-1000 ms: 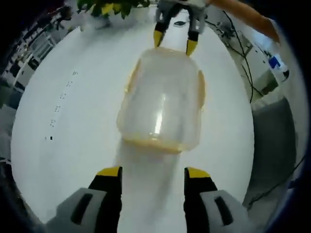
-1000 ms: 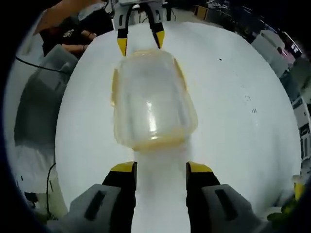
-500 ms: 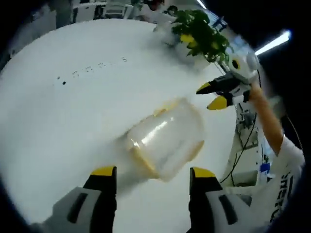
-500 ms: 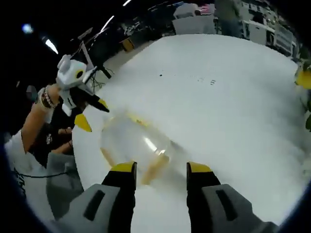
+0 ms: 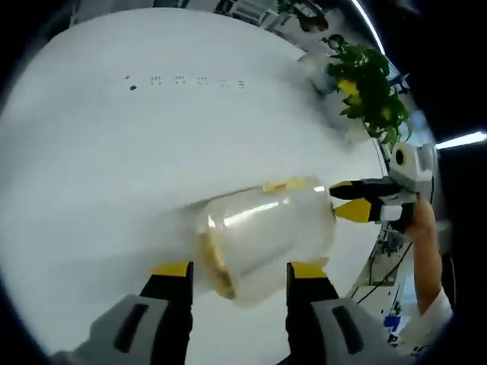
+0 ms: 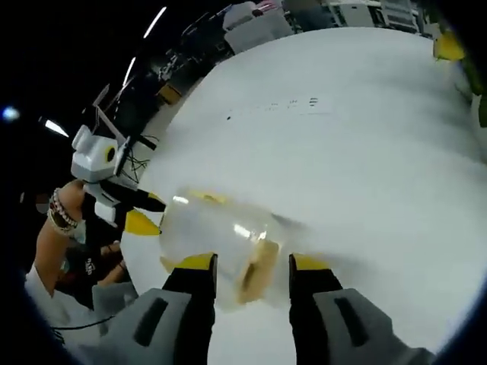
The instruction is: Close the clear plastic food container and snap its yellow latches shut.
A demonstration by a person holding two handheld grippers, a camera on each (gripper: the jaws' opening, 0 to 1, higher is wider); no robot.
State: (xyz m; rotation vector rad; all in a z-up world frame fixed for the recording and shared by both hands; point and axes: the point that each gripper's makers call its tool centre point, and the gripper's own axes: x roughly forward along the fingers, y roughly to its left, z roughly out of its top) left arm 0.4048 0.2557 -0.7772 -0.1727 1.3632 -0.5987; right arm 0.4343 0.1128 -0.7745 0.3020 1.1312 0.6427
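Though both grippers' fingers (image 5: 239, 270) (image 6: 248, 264) gape around the container (image 5: 266, 232), potted plant (image 5: 369, 84) beyond the left's alone.

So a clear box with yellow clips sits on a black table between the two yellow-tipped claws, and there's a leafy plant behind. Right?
Not quite: the table is white, as the left gripper view shows. The clear box with yellow clips, the claws either side and the plant are as you say.

My left camera looks down along my left tongs (image 5: 236, 272) at the white counter (image 5: 114, 152), very close to the clear box (image 5: 262, 236). My right camera faces it from the other end (tilted too), seeing the same box (image 6: 221, 243).
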